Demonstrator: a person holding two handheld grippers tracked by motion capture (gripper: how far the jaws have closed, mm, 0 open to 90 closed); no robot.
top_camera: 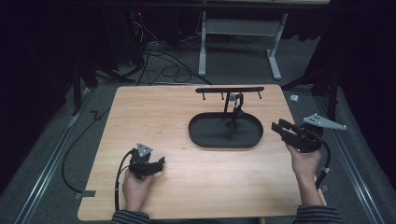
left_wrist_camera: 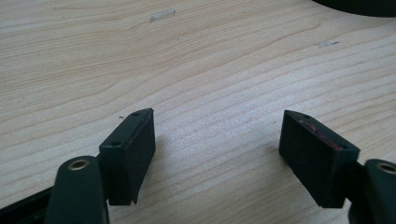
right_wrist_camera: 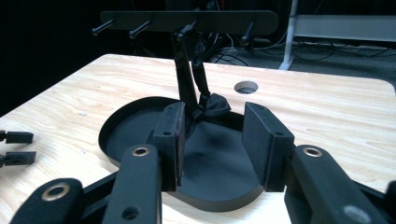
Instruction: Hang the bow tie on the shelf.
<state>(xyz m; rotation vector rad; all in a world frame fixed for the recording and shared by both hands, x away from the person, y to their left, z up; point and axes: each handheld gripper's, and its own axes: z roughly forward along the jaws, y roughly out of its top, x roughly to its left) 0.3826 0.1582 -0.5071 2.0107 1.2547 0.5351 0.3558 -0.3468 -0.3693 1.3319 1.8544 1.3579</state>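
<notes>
A black oval tray [top_camera: 196, 135] lies on the wooden table, right of centre. From it rises a post carrying a black bar with pegs [top_camera: 229, 89]. A black bow tie on a strap [right_wrist_camera: 212, 105] hangs from a peg down into the tray [right_wrist_camera: 112, 130]. My right gripper [top_camera: 280, 127] hovers by the table's right edge, pointing left at the tray. In the right gripper view its jaws [right_wrist_camera: 214, 112] stand open, with the bow tie beyond them and nothing between. My left gripper [top_camera: 159, 163] rests at the front left, open over bare wood [left_wrist_camera: 217, 116].
A round hole [right_wrist_camera: 246, 87] is cut in the tabletop behind the tray. Cables [top_camera: 163, 65] and a white table frame [top_camera: 202, 46] sit on the floor beyond the far edge. The left gripper's jaw tips [right_wrist_camera: 14, 147] show at the far left of the right gripper view.
</notes>
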